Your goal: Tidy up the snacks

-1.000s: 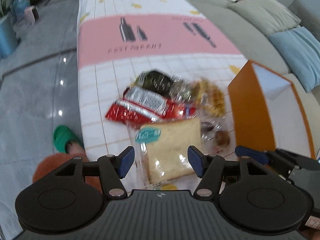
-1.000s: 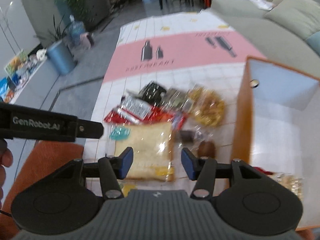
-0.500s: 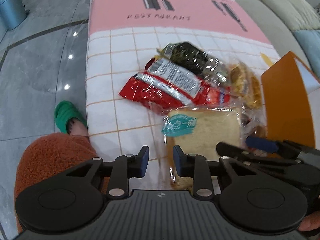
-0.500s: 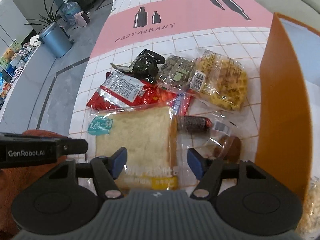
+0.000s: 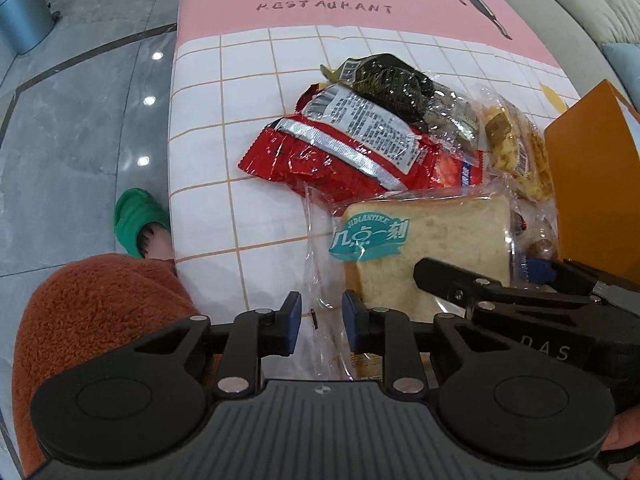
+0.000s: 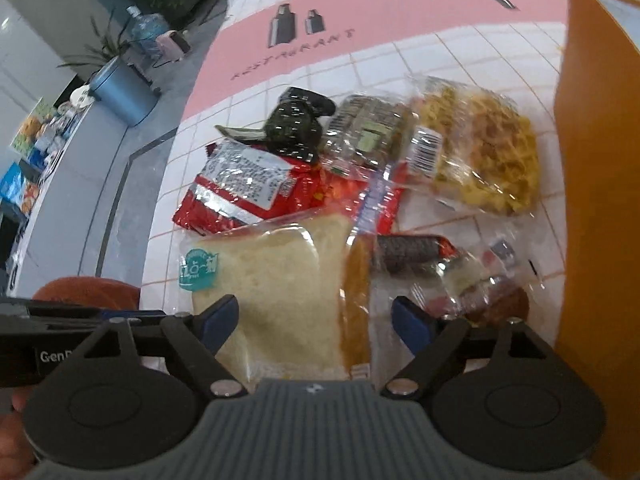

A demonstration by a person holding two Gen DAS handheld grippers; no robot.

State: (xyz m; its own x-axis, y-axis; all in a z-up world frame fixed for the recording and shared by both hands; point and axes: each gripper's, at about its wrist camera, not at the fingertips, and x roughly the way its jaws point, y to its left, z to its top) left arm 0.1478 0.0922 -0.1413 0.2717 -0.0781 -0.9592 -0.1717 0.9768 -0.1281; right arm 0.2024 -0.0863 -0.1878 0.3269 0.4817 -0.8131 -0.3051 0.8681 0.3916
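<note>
Since a second ago, left gripper [image 5: 317, 322] has narrowed to a small gap over the clear wrapper edge of the bread pack [image 5: 426, 240]; no firm pinch visible. Right gripper [image 6: 314, 322] has come down, jaws wide, straddling that pack's near end, holding nothing. Snack count on tablecloth [image 5: 248, 80]: one bread pack, one red packet [image 5: 320, 160], one black packet [image 5: 384, 80], one clear dark-snack bag [image 6: 366, 136], one yellow bag [image 6: 488, 152], plus possibly two small wrapped items [image 6: 440, 264], blurred. One orange box [image 6: 592, 200] stands right.
</note>
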